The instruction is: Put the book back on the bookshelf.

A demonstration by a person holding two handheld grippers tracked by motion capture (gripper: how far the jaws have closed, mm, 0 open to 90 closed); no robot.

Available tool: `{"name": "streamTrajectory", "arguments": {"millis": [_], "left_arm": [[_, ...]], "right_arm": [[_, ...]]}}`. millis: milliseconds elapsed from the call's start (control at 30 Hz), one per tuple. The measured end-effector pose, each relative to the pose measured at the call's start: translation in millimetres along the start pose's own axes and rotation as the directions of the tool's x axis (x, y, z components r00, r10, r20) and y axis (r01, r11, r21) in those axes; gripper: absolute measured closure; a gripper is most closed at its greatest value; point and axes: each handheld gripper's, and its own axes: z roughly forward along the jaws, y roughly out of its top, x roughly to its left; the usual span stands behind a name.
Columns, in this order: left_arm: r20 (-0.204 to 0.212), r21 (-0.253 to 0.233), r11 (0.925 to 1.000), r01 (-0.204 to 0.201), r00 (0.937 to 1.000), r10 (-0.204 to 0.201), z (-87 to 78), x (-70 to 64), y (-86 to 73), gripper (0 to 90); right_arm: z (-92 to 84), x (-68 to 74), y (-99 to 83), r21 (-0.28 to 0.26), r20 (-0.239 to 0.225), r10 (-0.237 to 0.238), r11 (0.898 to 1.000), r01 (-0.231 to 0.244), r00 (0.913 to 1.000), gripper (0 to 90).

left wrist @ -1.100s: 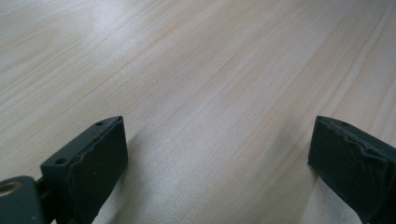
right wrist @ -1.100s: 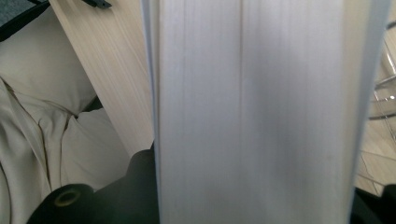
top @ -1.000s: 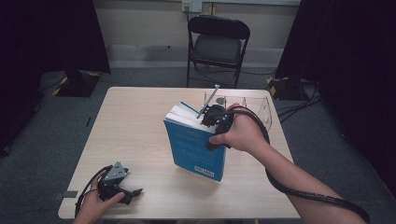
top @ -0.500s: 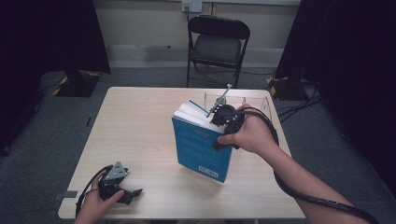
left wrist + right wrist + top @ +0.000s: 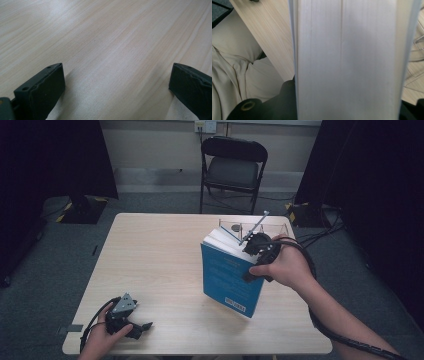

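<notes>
Blue book (image 5: 227, 280) held upright, tilted, off the table (image 5: 165, 250), just before the clear rack (image 5: 260, 226); right gripper (image 5: 255, 251) pinching its page block. Left gripper (image 5: 131, 324) rests at the table's near-left corner, jaws spread wide, nothing between them.

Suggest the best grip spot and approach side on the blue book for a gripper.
Grip the blue book across its thickness at the white page edge, coming from above on the right, as the right gripper does now. The book is upright and tilted, so the page edge faces up, and the two covers give the jaws flat, parallel faces. The left gripper rests open on the table.
</notes>
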Motion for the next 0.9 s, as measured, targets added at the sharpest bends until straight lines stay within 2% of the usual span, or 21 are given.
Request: {"name": "streamTrajectory", "arguments": {"millis": [167,467,500,633,900], "left_arm": [[0.000,0.005,1.0000,-0.005,1.0000,0.005,-0.2,0.4,0.4,0.0],[0.002,0.004,1.0000,-0.007,1.0000,0.007,0.0,0.6,0.4,0.0],[0.002,0.004,1.0000,-0.007,1.0000,0.007,0.0,0.6,0.4,0.0],[0.005,0.004,1.0000,-0.009,0.9999,0.009,0.1,0.9,0.5,0.0],[0.007,0.003,0.9999,-0.010,0.9999,0.010,0.3,1.2,0.7,0.0]], "right_arm": [[-4.4,-7.2,-8.9,0.000,-0.001,0.036,0.999,-0.036,0.9994,61.8],[-9.8,-18.6,-24.7,0.011,0.040,0.077,0.997,-0.077,0.9962,61.8],[-10.3,-21.1,-26.7,0.013,0.029,0.084,0.996,-0.085,0.9960,61.8],[-9.9,-25.1,-34.3,0.015,0.039,0.097,0.995,-0.098,0.9945,61.8],[-9.4,-34.4,-50.3,0.008,0.044,0.154,0.988,-0.154,0.9871,61.8]]}}
